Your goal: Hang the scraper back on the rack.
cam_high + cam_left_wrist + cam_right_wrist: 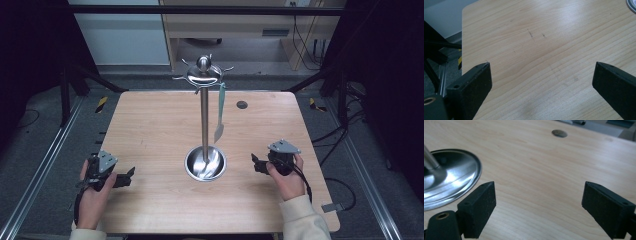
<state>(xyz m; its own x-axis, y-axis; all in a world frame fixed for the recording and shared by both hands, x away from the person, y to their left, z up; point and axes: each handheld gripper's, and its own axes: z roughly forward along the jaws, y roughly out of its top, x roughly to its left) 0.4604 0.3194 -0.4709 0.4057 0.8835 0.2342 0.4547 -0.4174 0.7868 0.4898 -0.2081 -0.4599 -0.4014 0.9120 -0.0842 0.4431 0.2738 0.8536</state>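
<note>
A steel utensil stand (204,116) rises from a round dish base (205,163) at the table's middle; its hooked top (203,73) carries one hanging utensil with a pale green handle (220,111). My left gripper (131,176) rests at the table's front left, open, with bare wood between its jaws (541,75). My right gripper (254,163) sits to the right of the base, open and holding nothing (539,195). The dish base (451,176) lies just left of the right gripper's jaws.
The wooden table (150,130) has a round cable hole (242,104) at the back right, also seen as the hole (559,133). Metal rails (45,160) flank the table. A desk (240,25) stands beyond.
</note>
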